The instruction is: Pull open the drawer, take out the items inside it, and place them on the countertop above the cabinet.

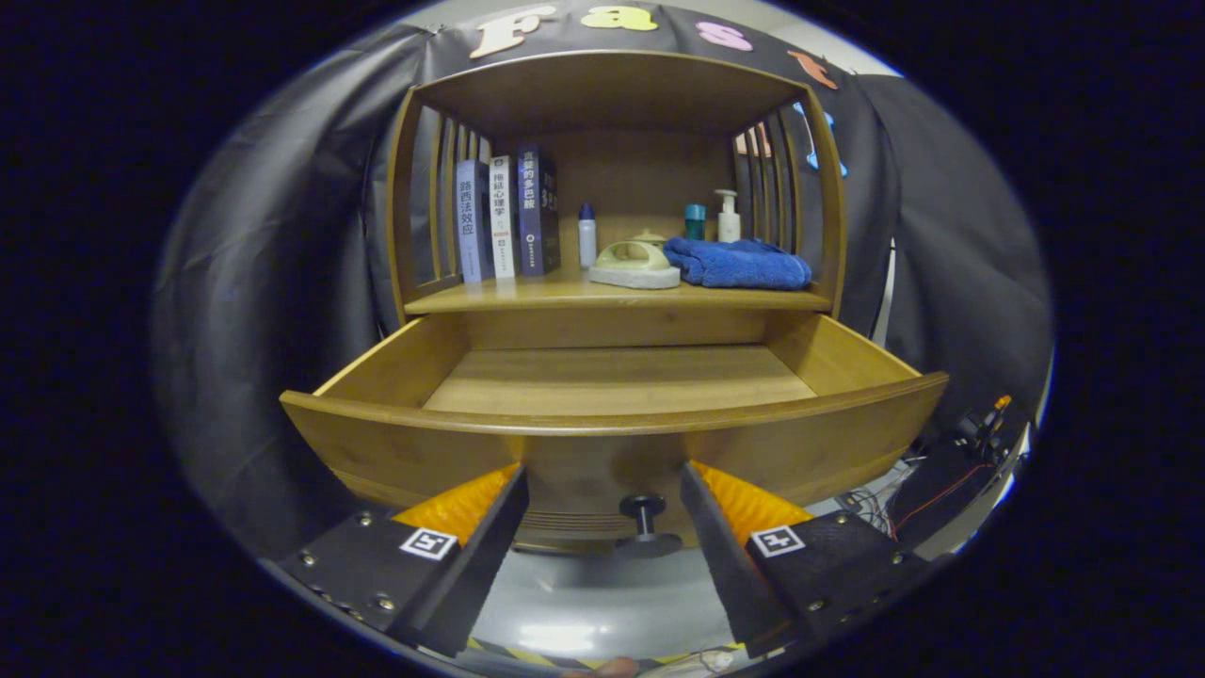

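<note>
Books: three stand upright at the left end of the countertop, leaning on the slatted left side, which props them.
Small bottle: upright just right of the books, toward the back panel.
Pale holder: near the middle of the countertop's front edge, flat on its base; what it is I cannot tell for sure.
Blue towel: folded, lying at the right end of the countertop, just beside the holder.
Teal cup and pump bottle: upright behind the towel, at the back right corner.
Drawer: pulled well out below the countertop; the floor that shows is bare, so the items have probably been set above already.
Knob: on the middle of the drawer front, between the fingers but nearer the right one, untouched.
Gripper: fingers spread wide, holding nothing, facing the drawer front, placed as if to take the knob.
</note>
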{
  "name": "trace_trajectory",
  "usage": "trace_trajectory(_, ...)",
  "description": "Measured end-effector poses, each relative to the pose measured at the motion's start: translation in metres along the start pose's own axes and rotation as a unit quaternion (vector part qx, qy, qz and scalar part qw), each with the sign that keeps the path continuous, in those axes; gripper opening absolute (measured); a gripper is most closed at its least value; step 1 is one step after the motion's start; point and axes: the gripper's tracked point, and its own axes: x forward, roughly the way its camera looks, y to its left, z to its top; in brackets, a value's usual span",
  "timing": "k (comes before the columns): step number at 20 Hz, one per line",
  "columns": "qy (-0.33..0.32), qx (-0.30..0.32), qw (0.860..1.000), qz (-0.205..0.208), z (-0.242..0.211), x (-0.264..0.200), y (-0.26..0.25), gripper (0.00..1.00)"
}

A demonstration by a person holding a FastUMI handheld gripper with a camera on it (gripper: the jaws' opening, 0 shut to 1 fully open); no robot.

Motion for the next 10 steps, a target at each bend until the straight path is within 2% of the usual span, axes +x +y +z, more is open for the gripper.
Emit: trace_trajectory(10, -0.02, -0.004, 1.0, -0.009, 0.028, 0.055, 0.002, 0.98)
